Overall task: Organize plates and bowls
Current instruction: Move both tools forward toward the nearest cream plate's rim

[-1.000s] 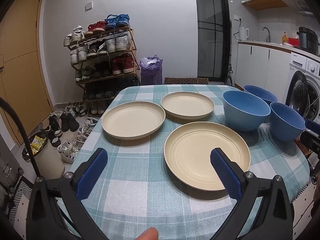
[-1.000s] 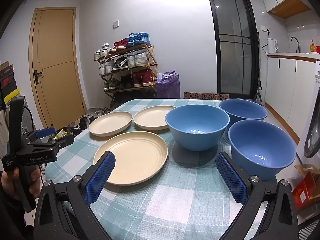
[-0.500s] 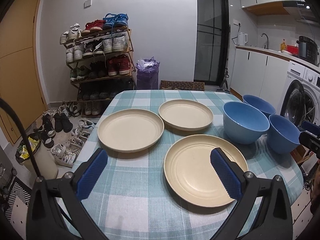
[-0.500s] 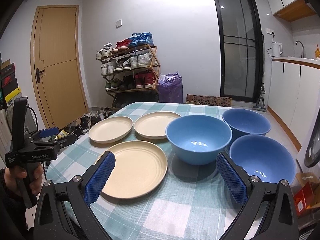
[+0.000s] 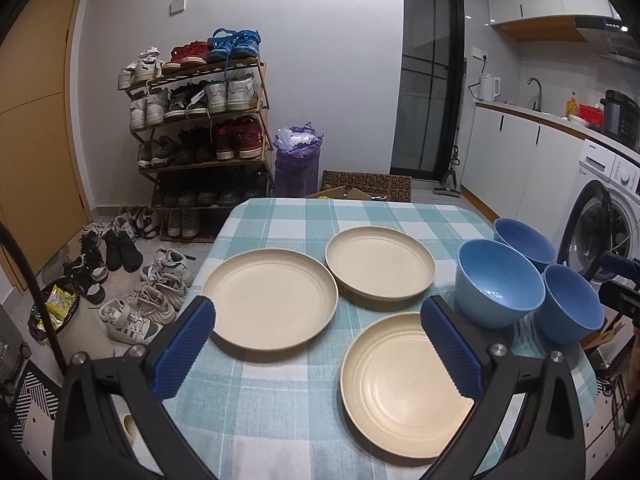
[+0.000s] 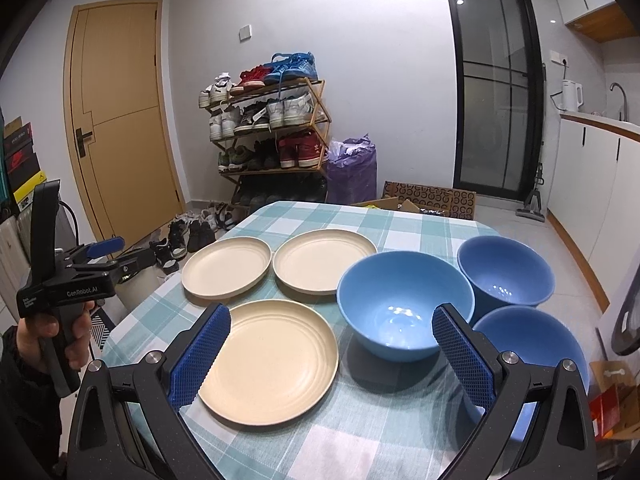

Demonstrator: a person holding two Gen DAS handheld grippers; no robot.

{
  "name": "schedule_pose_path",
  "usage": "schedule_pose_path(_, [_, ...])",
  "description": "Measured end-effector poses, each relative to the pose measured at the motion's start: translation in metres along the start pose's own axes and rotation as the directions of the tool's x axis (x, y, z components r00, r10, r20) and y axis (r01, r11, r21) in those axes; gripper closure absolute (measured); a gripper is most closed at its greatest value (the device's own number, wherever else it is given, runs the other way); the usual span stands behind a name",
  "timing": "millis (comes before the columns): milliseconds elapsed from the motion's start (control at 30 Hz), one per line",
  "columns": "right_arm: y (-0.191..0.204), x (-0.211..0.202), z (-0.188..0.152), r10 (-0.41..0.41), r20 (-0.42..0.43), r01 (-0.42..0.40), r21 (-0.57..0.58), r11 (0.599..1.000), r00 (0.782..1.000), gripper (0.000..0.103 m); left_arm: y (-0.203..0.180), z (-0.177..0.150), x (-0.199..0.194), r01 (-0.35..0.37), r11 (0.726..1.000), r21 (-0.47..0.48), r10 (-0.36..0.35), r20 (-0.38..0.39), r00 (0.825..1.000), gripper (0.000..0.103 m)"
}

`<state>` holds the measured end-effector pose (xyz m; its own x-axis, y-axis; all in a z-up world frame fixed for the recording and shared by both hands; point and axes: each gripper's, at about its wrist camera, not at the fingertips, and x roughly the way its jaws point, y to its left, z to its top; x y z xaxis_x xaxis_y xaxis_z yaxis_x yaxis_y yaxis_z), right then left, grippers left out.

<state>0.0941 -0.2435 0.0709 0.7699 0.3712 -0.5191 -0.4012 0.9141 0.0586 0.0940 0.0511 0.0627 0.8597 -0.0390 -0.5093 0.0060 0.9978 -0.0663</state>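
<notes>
Three cream plates lie on the checked tablecloth: a near plate [image 5: 400, 384] [image 6: 272, 356], a left plate [image 5: 272, 300] [image 6: 226, 266] and a far plate [image 5: 380, 268] [image 6: 324, 266]. Three blue bowls stand to their right: a big middle bowl [image 5: 498, 282] [image 6: 404, 304], a far bowl [image 5: 522, 236] [image 6: 506, 270] and a near bowl [image 5: 574, 308] [image 6: 532, 340]. My left gripper [image 5: 316, 344] is open above the near table edge, empty. My right gripper [image 6: 330, 350] is open and empty, with the near plate and middle bowl ahead of it. The left gripper's body [image 6: 68, 280] shows in the right wrist view, held by a hand.
A shoe rack [image 5: 200, 128] and loose shoes [image 5: 132, 276] stand beyond the table's left side. A purple bag [image 5: 298, 160] and cardboard box [image 5: 368, 186] sit behind the table. A washing machine [image 5: 604, 216] and white cabinets are on the right.
Both grippers have risen and drawn back a little from the table, so plates and bowls sit lower and farther in both views. Both remain open and empty.
</notes>
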Motion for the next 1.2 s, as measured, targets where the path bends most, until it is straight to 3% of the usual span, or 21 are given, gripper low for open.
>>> schedule_pose_path(333, [-0.005,0.023,0.041,-0.014,-0.065,0.013,-0.019,1.000,0.998,0.000,0.009,0.029,0.023,0.010,0.999,-0.032,-0.010,-0.012,1.000,0.000])
schedule_pose_path(800, [-0.012,0.060,0.090,-0.021,-0.111,0.019,-0.023,1.000,0.994,0.000,0.007,0.068,0.065,-0.033,0.999,-0.022,0.033,-0.002,0.999,0.000])
schedule_pose_path(1200, [-0.024,0.112,0.118,-0.028,-0.188,0.032,0.017,0.999,0.982,0.000,0.007,0.086,0.115,-0.037,0.999,-0.023,0.035,-0.068,0.997,0.000])
